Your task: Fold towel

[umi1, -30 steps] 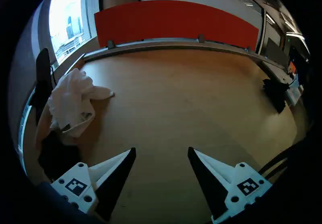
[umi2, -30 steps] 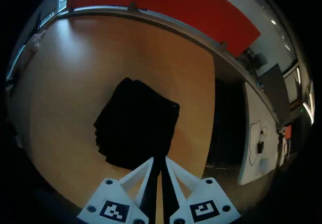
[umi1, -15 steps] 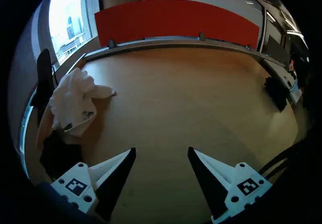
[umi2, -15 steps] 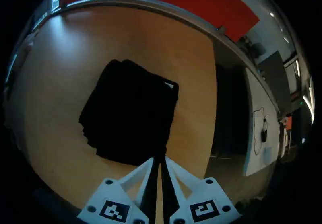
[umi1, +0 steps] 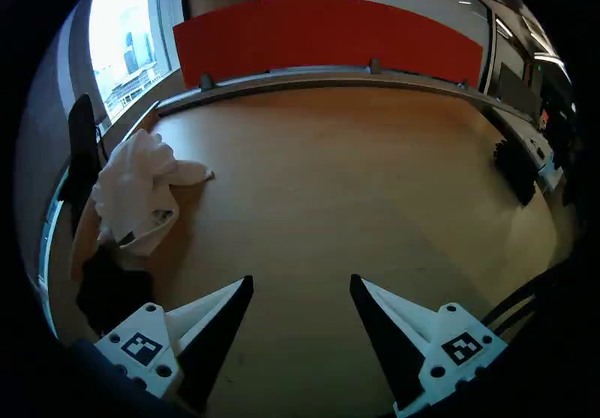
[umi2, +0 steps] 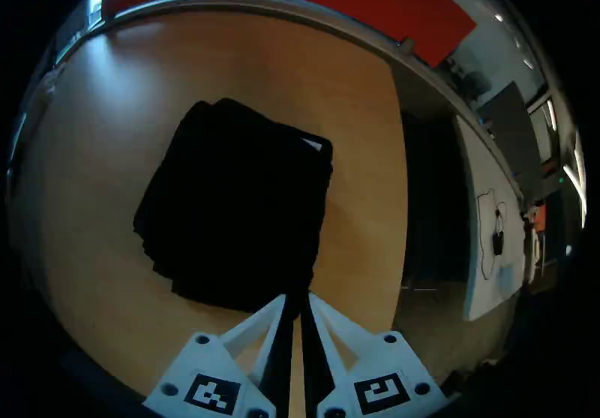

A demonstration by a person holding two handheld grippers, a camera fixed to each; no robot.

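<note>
light: daylight from window point(umi1: 124, 39), blown out
tabletop point(umi1: 337, 178): evenly lit, soft sheen
black towel point(umi2: 240, 208): crushed shadows, no detail
edges: heavy fisheye bending
focus: sharp

A broad light-brown wooden table point(umi1: 337, 170) carries a flat, folded black towel point(umi2: 232, 215) near its right edge. Well apart, at the left edge, a crumpled white cloth heap point(umi1: 139, 189) lies against a dark cloth point(umi1: 109, 294).

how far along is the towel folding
Done: black towel lies folded on the table. In hand: right gripper, jaws closed, at its near edge; a pinch is unclear. To do: white towel lies crumpled; left gripper is open, holding nothing.
</note>
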